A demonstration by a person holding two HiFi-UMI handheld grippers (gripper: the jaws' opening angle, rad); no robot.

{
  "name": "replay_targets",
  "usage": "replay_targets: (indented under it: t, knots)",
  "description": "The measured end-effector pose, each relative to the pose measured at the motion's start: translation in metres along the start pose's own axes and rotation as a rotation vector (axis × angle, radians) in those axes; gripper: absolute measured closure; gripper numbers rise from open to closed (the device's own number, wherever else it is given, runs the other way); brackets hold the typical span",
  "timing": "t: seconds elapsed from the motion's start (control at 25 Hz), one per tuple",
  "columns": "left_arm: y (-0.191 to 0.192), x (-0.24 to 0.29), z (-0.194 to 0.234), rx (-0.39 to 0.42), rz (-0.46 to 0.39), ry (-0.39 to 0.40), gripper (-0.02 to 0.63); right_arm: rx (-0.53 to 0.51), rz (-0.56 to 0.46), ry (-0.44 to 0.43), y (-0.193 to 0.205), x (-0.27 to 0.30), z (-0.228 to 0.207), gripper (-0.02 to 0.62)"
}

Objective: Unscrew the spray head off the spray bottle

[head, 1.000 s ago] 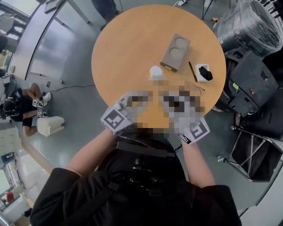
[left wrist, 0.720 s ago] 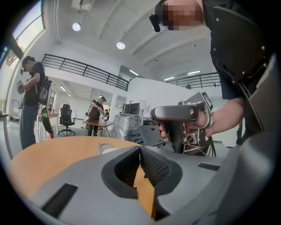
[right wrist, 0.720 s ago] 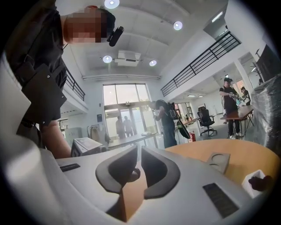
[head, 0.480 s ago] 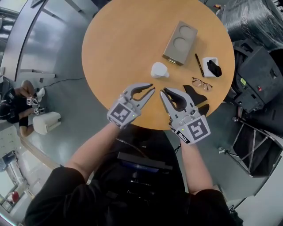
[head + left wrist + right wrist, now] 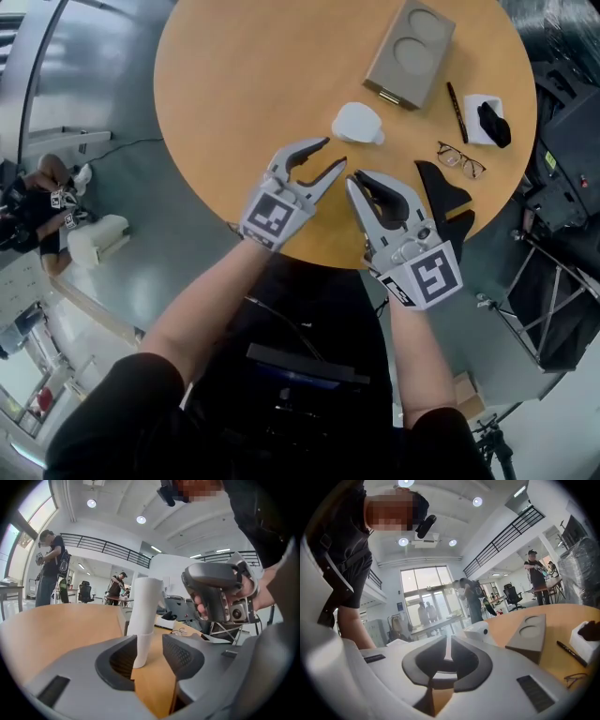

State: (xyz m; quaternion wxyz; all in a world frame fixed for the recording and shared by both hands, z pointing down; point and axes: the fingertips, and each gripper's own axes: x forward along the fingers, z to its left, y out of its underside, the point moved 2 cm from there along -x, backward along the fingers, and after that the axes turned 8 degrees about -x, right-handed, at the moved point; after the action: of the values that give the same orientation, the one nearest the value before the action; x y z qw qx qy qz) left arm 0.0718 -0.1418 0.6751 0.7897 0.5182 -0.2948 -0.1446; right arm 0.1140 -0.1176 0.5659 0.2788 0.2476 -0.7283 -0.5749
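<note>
Spray bottle (image 5: 356,123): standing upright on worktop (image 5: 234,84), long axis vertical. Left claw (image 5: 333,155): jaws just opening, nothing between. Right claw (image 5: 354,180): jaws sitting together, empty.

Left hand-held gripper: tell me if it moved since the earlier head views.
Yes. The left hand-held gripper came closer to the white spray bottle; its jaws have just been opening, nothing between them.
</note>
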Motion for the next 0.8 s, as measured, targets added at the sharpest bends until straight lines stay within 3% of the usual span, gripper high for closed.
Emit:
replay_targets:
  t: [0.24,0.52,0.8]
  knots:
    - [0.025,0.027,0.018,-0.002,0.022,-0.051,0.278,0.024,0.002,0.017,0.023,-0.003,-0.007,0.563]
    - [0.034,0.062,0.025,0.001,0.031,-0.039,0.216,0.038,0.011,0.043,0.038,-0.01,-0.024,0.562]
    - [0.038,0.086,0.022,0.03,0.03,-0.028,0.216,0.049,0.019,0.063,0.047,-0.018,-0.033,0.563]
